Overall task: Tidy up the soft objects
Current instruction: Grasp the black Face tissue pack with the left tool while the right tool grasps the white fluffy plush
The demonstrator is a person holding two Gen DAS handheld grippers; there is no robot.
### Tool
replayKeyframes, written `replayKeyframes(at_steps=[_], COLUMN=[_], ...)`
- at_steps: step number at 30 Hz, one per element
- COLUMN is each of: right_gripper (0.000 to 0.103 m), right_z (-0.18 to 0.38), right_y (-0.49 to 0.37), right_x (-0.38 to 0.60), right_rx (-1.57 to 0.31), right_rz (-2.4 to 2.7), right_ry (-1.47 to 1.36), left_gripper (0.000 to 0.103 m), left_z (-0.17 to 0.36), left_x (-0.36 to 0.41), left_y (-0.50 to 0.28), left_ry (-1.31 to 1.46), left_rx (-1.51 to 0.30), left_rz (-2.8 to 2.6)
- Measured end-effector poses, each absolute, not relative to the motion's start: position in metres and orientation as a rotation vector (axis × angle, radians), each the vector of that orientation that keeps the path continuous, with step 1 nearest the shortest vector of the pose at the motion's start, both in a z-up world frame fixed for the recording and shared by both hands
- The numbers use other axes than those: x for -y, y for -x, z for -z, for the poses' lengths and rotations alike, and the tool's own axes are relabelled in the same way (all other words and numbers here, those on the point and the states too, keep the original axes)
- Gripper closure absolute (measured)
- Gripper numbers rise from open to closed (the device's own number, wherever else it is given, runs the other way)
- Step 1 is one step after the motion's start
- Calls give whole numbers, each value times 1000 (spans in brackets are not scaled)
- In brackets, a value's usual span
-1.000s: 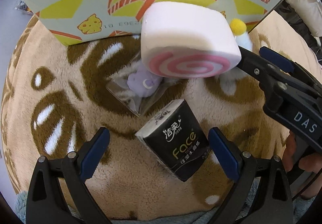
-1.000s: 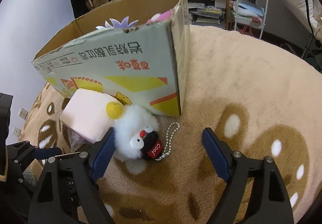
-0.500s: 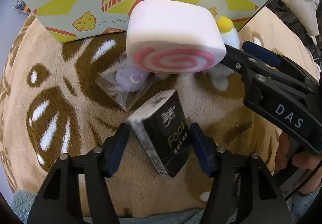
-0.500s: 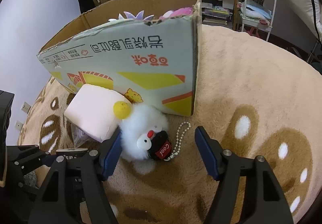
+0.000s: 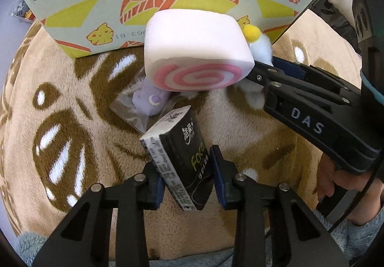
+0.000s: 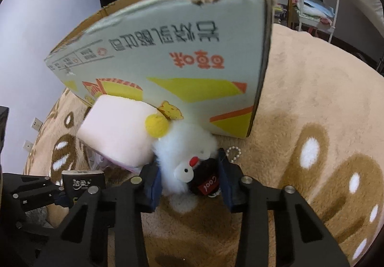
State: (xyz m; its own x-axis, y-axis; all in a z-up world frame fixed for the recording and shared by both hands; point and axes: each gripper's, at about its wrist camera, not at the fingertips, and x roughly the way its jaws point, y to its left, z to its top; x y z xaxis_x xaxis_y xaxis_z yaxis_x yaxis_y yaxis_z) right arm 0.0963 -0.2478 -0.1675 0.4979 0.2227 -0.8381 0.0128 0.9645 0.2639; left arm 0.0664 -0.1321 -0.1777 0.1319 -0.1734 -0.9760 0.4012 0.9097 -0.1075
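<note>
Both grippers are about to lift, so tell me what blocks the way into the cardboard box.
The box's near wall stands between the tissue pack, the white plush and its open top; the pink roll cushion leans against that wall.

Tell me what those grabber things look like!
Each hand-held gripper, left and right, is black plastic with silver screws and two dark blue pads. The right one has white letters "DAS" on its side. A thin black cable hangs nearby, beside a fuzzy blue-grey sleeve.

Two close wrist fisheyes angled steeply down, sharing rug, cardboard box.
</note>
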Motion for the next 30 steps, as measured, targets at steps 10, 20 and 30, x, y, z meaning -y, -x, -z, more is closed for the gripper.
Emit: replayKeyframes(at_steps=[10,20,30], right_gripper=[66,66,67], right_z=[164,152,125], right_y=[-89,-70,-52], right_x=[250,252,247], right_rx=[-1028,-1012,-941], right_rz=[-124,-114,-80], right_ry=[-263,-246,-228], left_gripper=[71,71,77], left_z=[165,146,112], left_x=[114,94,72], left_y=[-79,-84,-80], left_ry=[-175,-157,-160], left_rx=[-1370,-1327,-1198], left_rz=[422,376,363])
